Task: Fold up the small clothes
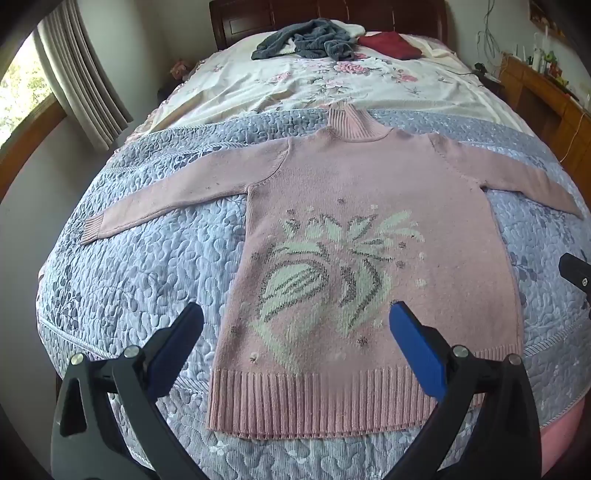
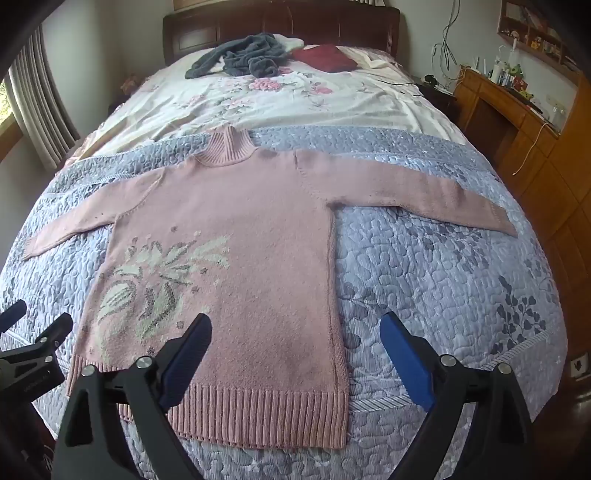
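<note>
Pink sweater [image 1: 354, 206] is lying flat, face up, on the blue quilt [image 1: 147, 266] at the near end of the bed, both sleeves spread out to the sides, collar pointing twd the headboard [image 2: 280, 22]. Left gripper [image 1: 295, 325] is hovering over the hem w/ jaws spread wide, holding nothing. Right gripper [image 2: 295, 332] is hovering near the sweater's right hem corner, jaws likewise apart and empty. Grey garment [image 1: 306, 42] and red cloth [image 1: 389, 44] are lying at the far end.
</note>
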`<state>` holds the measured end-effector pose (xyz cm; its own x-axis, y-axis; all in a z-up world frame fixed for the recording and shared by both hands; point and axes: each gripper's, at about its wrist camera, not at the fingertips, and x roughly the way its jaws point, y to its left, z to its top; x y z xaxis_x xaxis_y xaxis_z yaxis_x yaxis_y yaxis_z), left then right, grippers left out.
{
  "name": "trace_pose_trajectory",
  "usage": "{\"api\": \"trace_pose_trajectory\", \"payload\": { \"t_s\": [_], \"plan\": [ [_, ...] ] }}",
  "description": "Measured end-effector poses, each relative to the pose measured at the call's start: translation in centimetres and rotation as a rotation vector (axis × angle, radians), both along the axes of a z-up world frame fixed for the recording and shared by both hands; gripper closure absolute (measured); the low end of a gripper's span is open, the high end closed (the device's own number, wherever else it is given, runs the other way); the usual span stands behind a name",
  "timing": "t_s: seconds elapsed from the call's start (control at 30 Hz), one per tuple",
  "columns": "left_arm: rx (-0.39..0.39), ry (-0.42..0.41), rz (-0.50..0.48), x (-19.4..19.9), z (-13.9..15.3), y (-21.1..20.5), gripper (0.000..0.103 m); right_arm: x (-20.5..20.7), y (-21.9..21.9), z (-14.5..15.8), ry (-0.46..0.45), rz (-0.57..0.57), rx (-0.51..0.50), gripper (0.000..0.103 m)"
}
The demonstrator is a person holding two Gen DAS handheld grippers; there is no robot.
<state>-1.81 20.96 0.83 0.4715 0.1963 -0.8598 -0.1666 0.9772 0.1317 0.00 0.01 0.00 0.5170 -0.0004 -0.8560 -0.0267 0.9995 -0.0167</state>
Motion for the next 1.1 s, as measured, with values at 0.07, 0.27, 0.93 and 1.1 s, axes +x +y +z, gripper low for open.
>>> {"api": "trace_pose_trajectory", "payload": {
  "t_s": [0.07, 0.27, 0.93, 1.1],
  "plan": [
    [0.000, 0.000, -0.001, -0.01, 0.00, 0.00, 0.003, 0.04, 0.02, -0.03, 0.000, -0.001, -0.001, 0.010],
    [0.000, 0.000, 0.000, -0.02, -0.02, 0.01, 0.003, 0.03, 0.01, -0.09, 0.001, 0.001, -0.003, 0.010],
    [0.002, 0.003, 0.001, 0.03, -0.06, 0.00, 0.003, 0.06, 0.24, -0.49, -0.022, 0.003, -0.004, 0.009],
    [0.003, 0.003, 0.001, 0.05, -0.06, -0.02, 0.003, -0.01, 0.22, -0.27, -0.060, 0.003, -0.004, 0.008]
  ]
}}
